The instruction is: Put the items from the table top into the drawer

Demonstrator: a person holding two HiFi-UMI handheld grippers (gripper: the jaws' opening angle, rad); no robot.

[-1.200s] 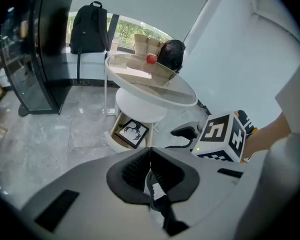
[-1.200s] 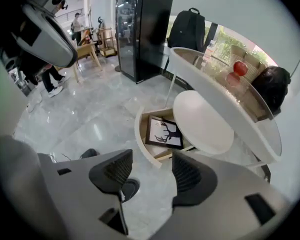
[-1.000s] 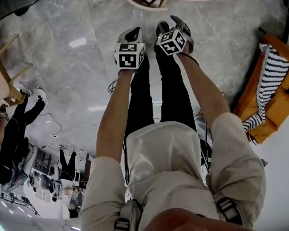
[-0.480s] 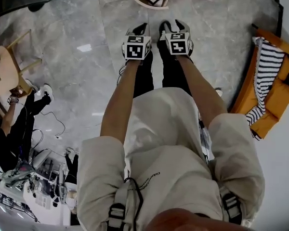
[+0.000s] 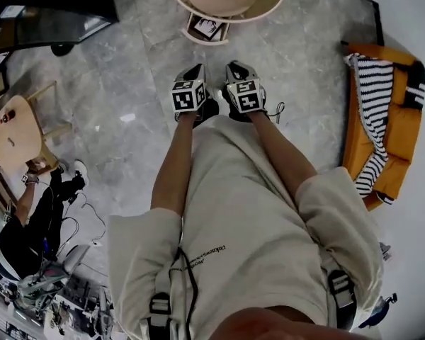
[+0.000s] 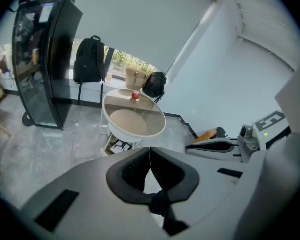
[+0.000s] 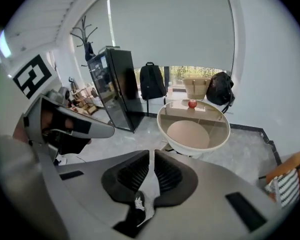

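Observation:
A red apple [image 7: 192,104] [image 6: 135,96] rests on the far side of the round white-rimmed table [image 7: 190,148] [image 6: 135,136] [image 5: 227,18]; the head view does not show it. I hold both grippers side by side in the air, short of the table and well above the grey floor. My left gripper [image 6: 150,151] [image 5: 193,71] is shut and empty, its tips touching. The jaws of my right gripper [image 7: 151,154] [image 5: 239,68] are closing, a thin slit still between the pads and nothing in it. No drawer shows.
A black glass-fronted cabinet [image 7: 115,86] [image 6: 40,59] stands left of the table. Backpacks [image 7: 152,86] and a woven basket [image 7: 196,87] line the window. An orange seat with a striped cloth [image 5: 382,119] is at the right, a wooden chair [image 5: 14,137] and a seated person [image 5: 35,211] at the left.
Both grippers have come up and nearer to each other. The round table has slid further into the head view, and the legs are now hidden behind the shirt.

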